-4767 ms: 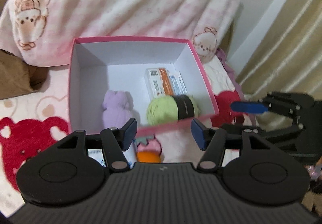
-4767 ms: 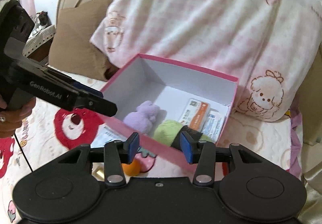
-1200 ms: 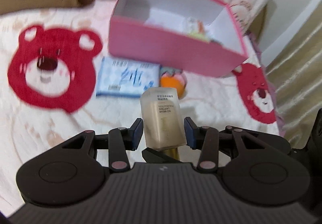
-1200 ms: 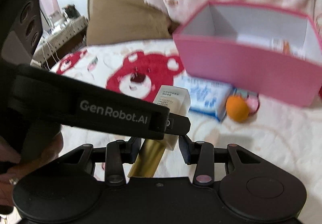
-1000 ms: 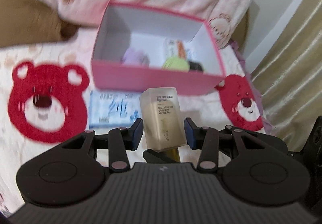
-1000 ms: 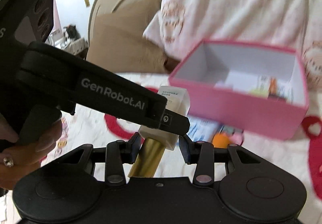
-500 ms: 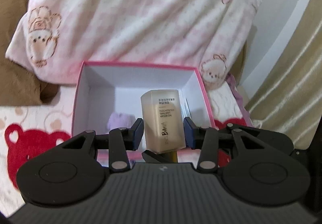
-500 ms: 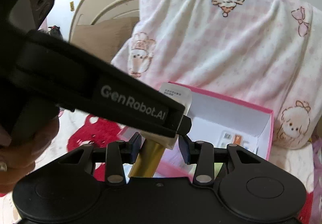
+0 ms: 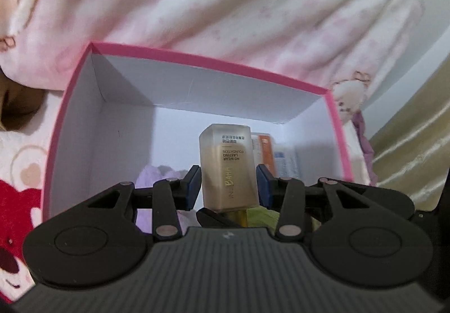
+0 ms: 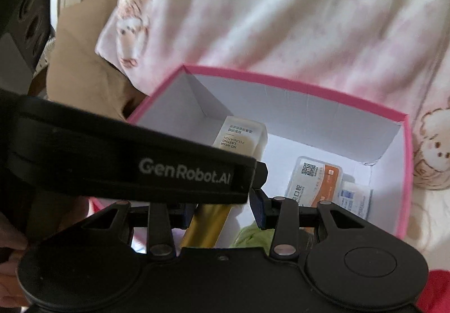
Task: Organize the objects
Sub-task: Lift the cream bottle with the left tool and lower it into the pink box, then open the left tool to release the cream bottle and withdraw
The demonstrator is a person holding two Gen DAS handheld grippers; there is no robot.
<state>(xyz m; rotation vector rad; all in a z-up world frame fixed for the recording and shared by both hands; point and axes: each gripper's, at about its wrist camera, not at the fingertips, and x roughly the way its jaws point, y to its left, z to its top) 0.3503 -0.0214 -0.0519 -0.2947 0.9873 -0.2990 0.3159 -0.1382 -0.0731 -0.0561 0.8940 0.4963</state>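
Left gripper [image 9: 228, 183]: I am pinching the foundation bottle [image 9: 229, 165] between both pads, fingers narrow, glass body forward and gold cap toward the palm.
Right gripper [image 10: 222, 208]: I am keeping it low beside the bottle's gold cap; fingers part-open, and I cannot tell whether they touch the cap.
Bottle position: I am holding it above the open pink box [image 9: 180, 58], over the box floor, not yet resting on anything.
Box contents, near: a purple plush [image 9: 157, 175] and a green yarn ball [image 10: 254, 235] are lying under my fingers.
Box contents, far: an orange-and-white medicine carton [image 10: 313, 180] is lying flat toward the right wall.
Step in hand: I am judging this as the lowering before release.
Method: I am aiming for the bare white floor left of the carton, keeping the bottle level, and opening only once it is touching down.
Risk: dropping the glass from height.
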